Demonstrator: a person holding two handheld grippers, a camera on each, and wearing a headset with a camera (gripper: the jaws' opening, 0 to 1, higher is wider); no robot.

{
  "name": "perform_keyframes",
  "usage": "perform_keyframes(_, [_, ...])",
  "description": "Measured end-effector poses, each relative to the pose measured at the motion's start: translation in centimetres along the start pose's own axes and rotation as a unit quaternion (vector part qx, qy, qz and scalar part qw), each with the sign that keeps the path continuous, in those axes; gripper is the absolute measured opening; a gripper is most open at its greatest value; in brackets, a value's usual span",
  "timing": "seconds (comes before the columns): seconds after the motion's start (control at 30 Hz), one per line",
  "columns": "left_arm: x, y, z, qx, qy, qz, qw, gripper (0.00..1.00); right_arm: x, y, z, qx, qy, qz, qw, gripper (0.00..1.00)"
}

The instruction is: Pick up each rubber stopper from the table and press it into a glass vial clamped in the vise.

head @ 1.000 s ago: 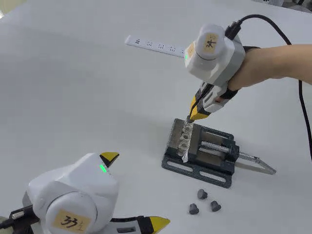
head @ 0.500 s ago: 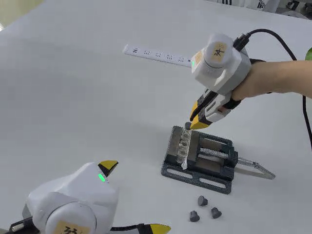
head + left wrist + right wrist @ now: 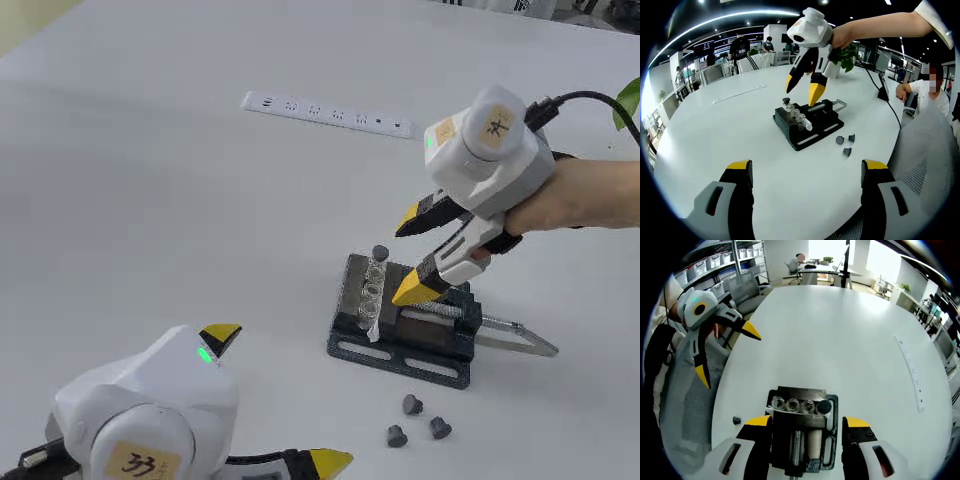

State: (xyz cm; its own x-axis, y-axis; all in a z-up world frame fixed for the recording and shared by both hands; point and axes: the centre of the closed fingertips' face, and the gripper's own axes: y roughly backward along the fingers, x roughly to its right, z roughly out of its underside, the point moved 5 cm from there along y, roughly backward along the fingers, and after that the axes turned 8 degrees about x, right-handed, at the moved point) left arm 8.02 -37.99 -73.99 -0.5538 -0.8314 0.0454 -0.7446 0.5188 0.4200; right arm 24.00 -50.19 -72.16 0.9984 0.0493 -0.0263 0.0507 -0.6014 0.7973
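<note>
The left tool (image 3: 807, 165) holds its yellow-tipped jaws wide apart above the white surface (image 3: 715, 135). Ahead, a black metal vise (image 3: 816, 131) clamps a row of clear glass vials (image 3: 799, 117), the far one stoppered. The right tool (image 3: 802, 94) hangs above it, jaws apart. Three grey rubber stoppers (image 3: 839, 140) lie nearby.

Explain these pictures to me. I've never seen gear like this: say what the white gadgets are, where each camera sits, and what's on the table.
There is no robot here. A person holds two white hand tools, each with two yellow-tipped jaws. The head view comes from a camera on the person's head. The round views come from a camera on each tool, looking along its jaws. The right gripper hovers open over a vise that clamps a row of glass vials. The far vial has a rubber stopper in it. Three loose stoppers lie beside the vise, and a power strip lies farther off. The left gripper is open and holds nothing.
</note>
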Motion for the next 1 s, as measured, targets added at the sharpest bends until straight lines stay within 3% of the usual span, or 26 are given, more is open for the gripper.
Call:
perform_keyframes(0.3, [-0.8, -0.4, -0.7, 0.010, 0.006, 0.000, 0.9999, 0.88, -2.2, 1.2, 1.4, 0.029, -0.015, 0.009, 0.9994, 0.56])
perform_keyframes(0.57, [-1.3, -0.4, -0.9, 0.008, -0.007, 0.000, 0.9999, 0.88, -4.4, 2.0, 2.9, 0.051, -0.038, 0.026, 0.9976, 0.54])
perform_keyframes(0.67, [-1.5, -0.4, -1.0, 0.009, -0.010, 0.001, 0.9999, 0.88, -6.0, 2.3, 3.3, 0.060, -0.046, 0.030, 0.9967, 0.53])
perform_keyframes(1.0, [-0.8, -0.5, -0.8, 0.006, -0.016, 0.014, 0.9998, 0.88, -10.8, 1.8, 5.3, 0.054, -0.045, 0.017, 0.9974, 0.48])
